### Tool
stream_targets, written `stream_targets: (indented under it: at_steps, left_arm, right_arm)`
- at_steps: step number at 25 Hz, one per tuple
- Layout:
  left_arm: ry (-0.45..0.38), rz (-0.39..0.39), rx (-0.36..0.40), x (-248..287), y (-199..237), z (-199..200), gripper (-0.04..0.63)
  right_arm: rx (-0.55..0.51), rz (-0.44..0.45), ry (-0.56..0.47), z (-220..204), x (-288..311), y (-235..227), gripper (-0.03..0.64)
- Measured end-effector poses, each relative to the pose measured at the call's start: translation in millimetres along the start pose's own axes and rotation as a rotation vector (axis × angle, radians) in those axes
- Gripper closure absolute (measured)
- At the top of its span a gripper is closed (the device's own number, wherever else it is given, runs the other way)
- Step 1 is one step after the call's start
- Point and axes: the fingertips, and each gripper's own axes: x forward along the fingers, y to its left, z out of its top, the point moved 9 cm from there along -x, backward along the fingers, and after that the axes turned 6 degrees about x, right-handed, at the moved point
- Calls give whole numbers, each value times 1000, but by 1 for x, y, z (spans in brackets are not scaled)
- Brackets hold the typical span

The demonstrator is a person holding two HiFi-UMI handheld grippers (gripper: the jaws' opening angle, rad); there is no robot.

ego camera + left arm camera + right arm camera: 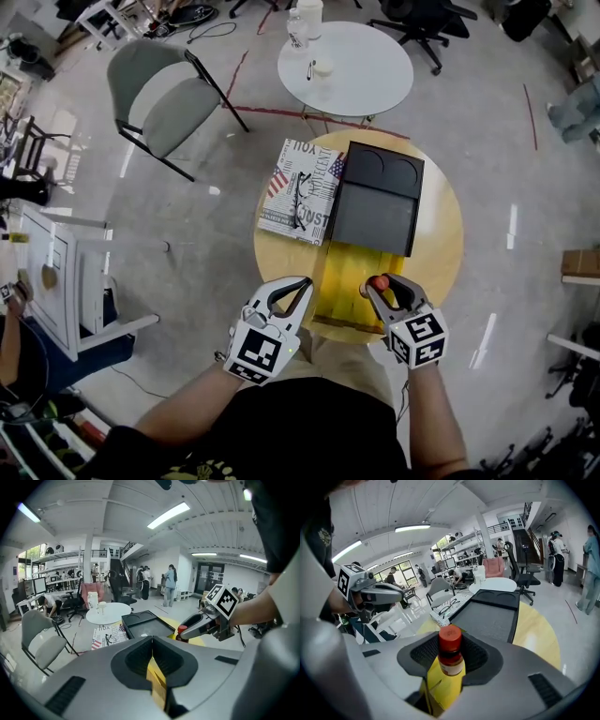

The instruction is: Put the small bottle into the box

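Bottle (pixel 450 654): small, with a red cap, and upright between the jaws of the right gripper (pixel 382 287). We read these jaws as closed on its body. The head view places it at the near right edge of the yellow box (pixel 347 274), close above it or resting on it. We cannot tell which, nor whether any part is already inside.

The box lies between the two grippers at the near side of the round counter (pixel 442 246). Its far end meets a black tray (pixel 375 202) with two round recesses. A magazine (pixel 291 183) lies just left of the tray, with glasses (pixel 301 199) on it.

The left gripper (pixel 302 284) is at the box's left edge. Its jaws are together with nothing between them.

Progress, as we judge it:
- Done: the bottle is picked up and brought to the box.
- Left: move it over the box opening, lower it in, open the right jaws and withdraw.

We estimate the task at roughly its midpoint. The placement itself is not yet done.
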Motion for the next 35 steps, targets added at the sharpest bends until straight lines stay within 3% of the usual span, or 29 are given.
stream_targets:
  at_steps: [11,21,29,35]
  left_arm:
    - [0,9,-24,12,9,5,577]
    - [-54,36,-11,-14,16,20,577]
    - [-106,46,13,-51,13,33,577]
    - [-160,31,36,-73,7,44,577]
  right_arm:
    - [-46,1,114,-20,28,-4,460]
    - [-95,-40,200,-40,30,10,459]
    - [-124,-52,150,-30,13,33,436]
    - [-122,-63,10,-8,-24,57,434]
